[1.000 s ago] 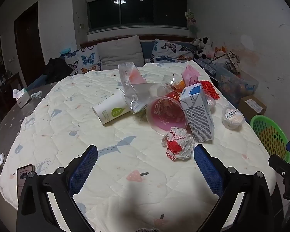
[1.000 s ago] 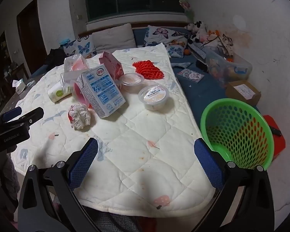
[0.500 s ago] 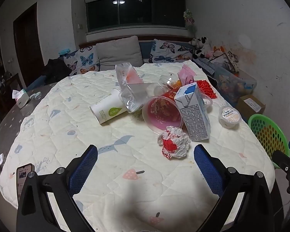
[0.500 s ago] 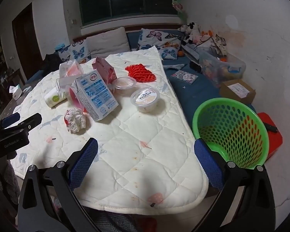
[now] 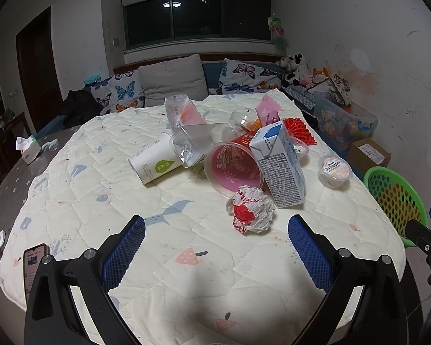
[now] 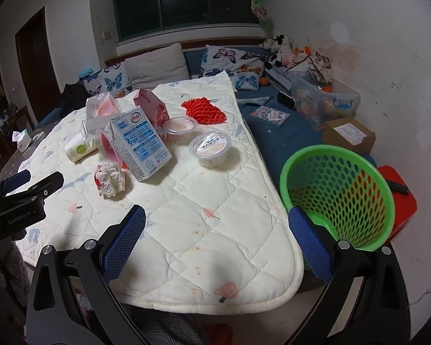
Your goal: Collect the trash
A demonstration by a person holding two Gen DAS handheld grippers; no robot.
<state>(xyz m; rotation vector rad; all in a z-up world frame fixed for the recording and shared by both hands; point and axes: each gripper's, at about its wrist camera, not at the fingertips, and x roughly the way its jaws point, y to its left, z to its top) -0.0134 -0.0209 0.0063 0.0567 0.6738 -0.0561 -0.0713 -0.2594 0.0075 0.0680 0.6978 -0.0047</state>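
Observation:
Trash lies on a quilted white table cover (image 5: 186,258): a crumpled red-and-white wrapper (image 5: 250,210) (image 6: 109,178), a blue-and-white milk carton (image 5: 281,164) (image 6: 140,143), a pink bowl on its side (image 5: 232,169), a white paper cup (image 5: 155,162), clear plastic containers (image 5: 192,143), two lidded pudding cups (image 6: 210,149) (image 6: 181,128), a red foam net (image 6: 204,110) and a pink carton (image 6: 152,109). A green mesh basket (image 6: 339,195) (image 5: 396,198) stands off the table's right edge. My left gripper (image 5: 215,247) is open and empty, just short of the wrapper. My right gripper (image 6: 215,241) is open and empty over the table's near right corner.
A phone (image 5: 33,261) lies at the table's near left edge. A tissue box (image 5: 28,149) sits far left. A sofa with butterfly pillows (image 5: 172,83) runs behind. A cardboard box (image 6: 349,133), a clear toy bin (image 6: 324,97) and a red stool (image 6: 399,198) stand by the right wall.
Both grippers have drawn back and up a little, so the table and trash look smaller and farther. Nothing on the table has moved. Both grippers stay open.

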